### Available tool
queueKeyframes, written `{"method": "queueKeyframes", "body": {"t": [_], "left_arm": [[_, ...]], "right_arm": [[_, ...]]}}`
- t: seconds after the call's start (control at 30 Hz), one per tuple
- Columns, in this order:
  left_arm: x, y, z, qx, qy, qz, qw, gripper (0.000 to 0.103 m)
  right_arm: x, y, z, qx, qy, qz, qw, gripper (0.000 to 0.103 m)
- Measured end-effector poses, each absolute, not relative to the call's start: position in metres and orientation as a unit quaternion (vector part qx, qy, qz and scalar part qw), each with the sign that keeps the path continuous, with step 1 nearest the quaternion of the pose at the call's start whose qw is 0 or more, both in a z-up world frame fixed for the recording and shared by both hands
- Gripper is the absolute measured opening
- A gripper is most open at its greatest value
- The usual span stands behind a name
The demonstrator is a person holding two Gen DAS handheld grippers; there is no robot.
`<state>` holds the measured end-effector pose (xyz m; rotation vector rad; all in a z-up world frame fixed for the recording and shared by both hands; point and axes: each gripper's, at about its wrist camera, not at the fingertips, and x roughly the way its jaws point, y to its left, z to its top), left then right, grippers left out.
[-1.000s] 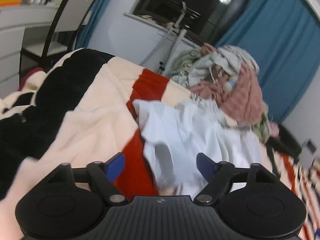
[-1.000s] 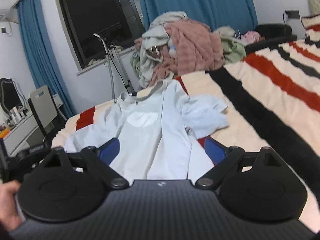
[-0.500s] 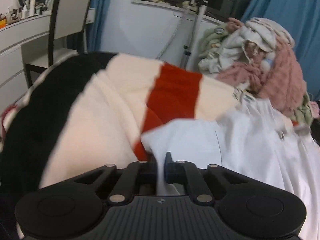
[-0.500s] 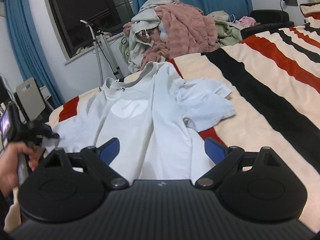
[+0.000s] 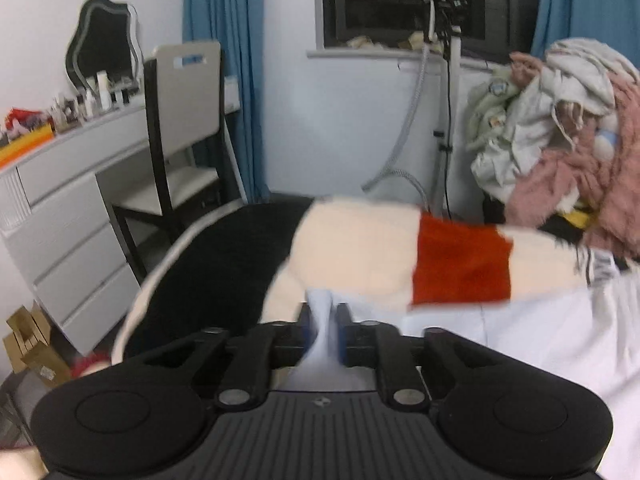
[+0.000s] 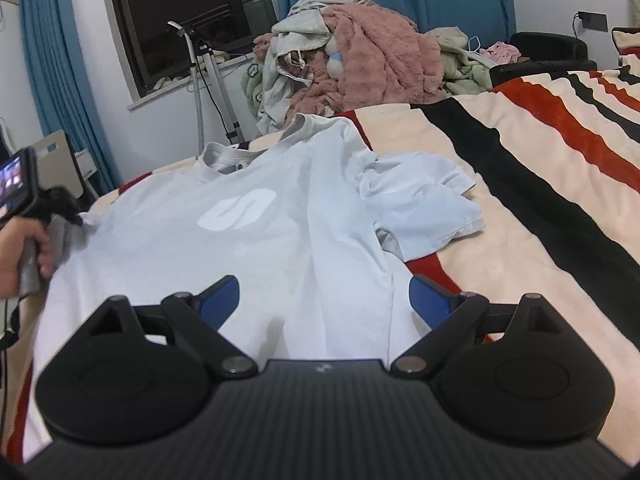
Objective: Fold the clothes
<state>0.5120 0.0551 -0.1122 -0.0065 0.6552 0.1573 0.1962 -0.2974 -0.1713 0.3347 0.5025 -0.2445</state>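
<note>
- We are at the spreading-out step: the white T-shirt [image 6: 280,240] lies front up on the striped blanket [image 6: 540,160] of the bed, collar toward the far clothes pile [image 6: 360,48], and no fold has been made in it yet as far as we can judge.
- Our left gripper [image 5: 323,320] has a bunch of the shirt's left sleeve [image 5: 320,308] between its blue pads; the jaws stand narrow around the cloth and are opening at this moment, though fabric still sits pinched between them.
- In the right wrist view we see that same gripper at the left edge, in the person's hand [image 6: 24,248], with the sleeve drawn out sideways from the body of the shirt.
- Our right gripper [image 6: 324,300] hovers over the lower part of the shirt with its jaws wide apart and nothing between them.
- The right sleeve [image 6: 420,208] lies crumpled and partly doubled over on the blanket, just beside the shirt's body.
- Next, we judge, the left side should let its sleeve down flat, and the right gripper needs to reach for the rumpled right sleeve and pull it out straight.
- Only with both sleeves flat does folding them inward make sense.
- The risk we see: the soft blanket may drag the cloth and wrinkle it again.
</note>
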Motion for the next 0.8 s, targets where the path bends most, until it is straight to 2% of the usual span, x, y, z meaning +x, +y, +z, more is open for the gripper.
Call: {"method": "queueKeyframes", "body": {"t": [0.17, 0.4, 0.53, 0.7, 0.8], "left_arm": [[0.458, 0.075, -0.107, -0.024, 0.328, 0.013, 0.944, 0.049], [0.325, 0.106, -0.087, -0.083, 0.367, -0.052, 0.925, 0.052], [0.228, 0.111, -0.087, -0.116, 0.429, -0.093, 0.891, 0.052], [0.131, 0.109, -0.116, -0.136, 0.552, -0.118, 0.814, 0.048], [0.089, 0.103, -0.121, -0.113, 0.572, -0.132, 0.802, 0.048]], "right_arm": [[0.196, -0.297, -0.168, 0.166, 0.237, -0.115, 0.95, 0.093], [0.184, -0.293, -0.16, 0.166, 0.228, -0.107, 0.953, 0.093], [0.17, -0.292, -0.151, 0.162, 0.219, -0.108, 0.956, 0.093], [0.149, -0.292, -0.142, 0.165, 0.219, -0.108, 0.956, 0.093], [0.131, -0.292, -0.134, 0.176, 0.22, -0.106, 0.954, 0.093]]}}
